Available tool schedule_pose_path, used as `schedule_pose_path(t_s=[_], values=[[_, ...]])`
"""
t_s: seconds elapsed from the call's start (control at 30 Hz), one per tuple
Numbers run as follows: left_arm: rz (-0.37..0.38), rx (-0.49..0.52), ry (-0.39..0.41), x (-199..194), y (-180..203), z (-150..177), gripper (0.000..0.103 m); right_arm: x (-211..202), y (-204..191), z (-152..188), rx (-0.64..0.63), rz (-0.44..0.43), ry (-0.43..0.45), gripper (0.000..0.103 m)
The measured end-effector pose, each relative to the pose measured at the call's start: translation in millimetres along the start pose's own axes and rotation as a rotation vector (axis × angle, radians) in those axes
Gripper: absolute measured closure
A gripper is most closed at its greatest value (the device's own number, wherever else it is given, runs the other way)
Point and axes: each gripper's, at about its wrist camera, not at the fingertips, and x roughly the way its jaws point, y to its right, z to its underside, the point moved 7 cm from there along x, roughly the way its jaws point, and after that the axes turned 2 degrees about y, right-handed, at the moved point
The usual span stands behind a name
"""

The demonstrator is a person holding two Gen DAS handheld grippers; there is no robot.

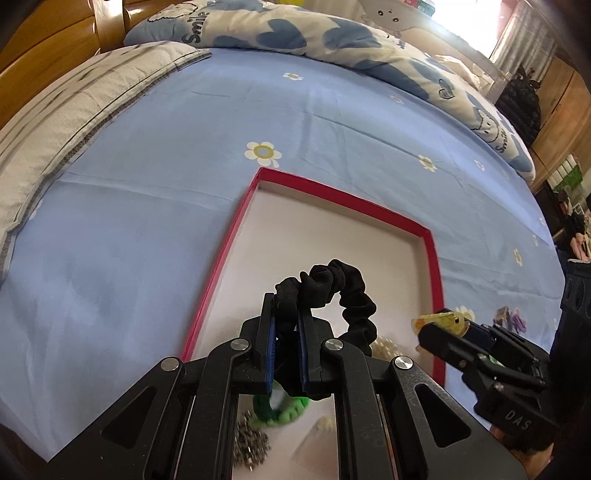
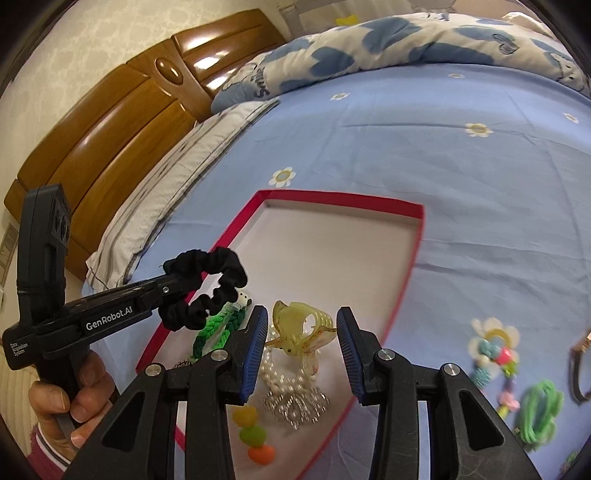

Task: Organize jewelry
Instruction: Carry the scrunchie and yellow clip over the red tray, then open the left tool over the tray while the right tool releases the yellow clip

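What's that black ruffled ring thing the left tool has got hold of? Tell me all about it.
The black scrunchie is a gathered loop of soft, matte fabric. The left gripper is shut on one part of it, and the rest of the loop sticks out past the fingertips, lifted above the red-rimmed tray. Only the gripper appears to touch it.

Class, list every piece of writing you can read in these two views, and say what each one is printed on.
"GenRobot.AI": side of the left gripper.
"Data Acquisition System": its handle end, small.
"DAS": body of the right gripper.
"Smile": blue-and-white quilt, repeated at its right end; other quilt lettering is unreadable.
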Motion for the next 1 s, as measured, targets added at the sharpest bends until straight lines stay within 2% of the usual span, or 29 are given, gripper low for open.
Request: schedule_pose_path(t_s=[0.27, 0.63, 0.83, 0.93, 1.0], values=[[-0.027, 0.002, -0.041, 29.4, -3.5, -3.9, 0.095, 32.6, 4.2, -5.6, -0.017, 0.02, -0.051, 0.064], [-0.047, 0.003, -0.082, 45.8, -8.9, 4.0, 0.092, 45.8, 6.4, 0.7, -0.049, 0.041, -0.091, 0.061], [-0.048, 0.001, -0.093, 45.3, -10.3, 6.0, 0.084, 45.7, 6.2, 0.0, -0.053, 0.043, -0.096, 0.06], [-0.048, 0.003, -0.092, 42.7, -10.1, 6.4, 0.071, 44.1, 7.4, 0.3, -0.044, 0.037, -0.1, 0.06], [-0.051, 0.006, -0.088, 40.1, -9.9, 6.8, 0.069, 43.3, 6.8, -0.5, -0.045, 0.038, -0.099, 0.059]])
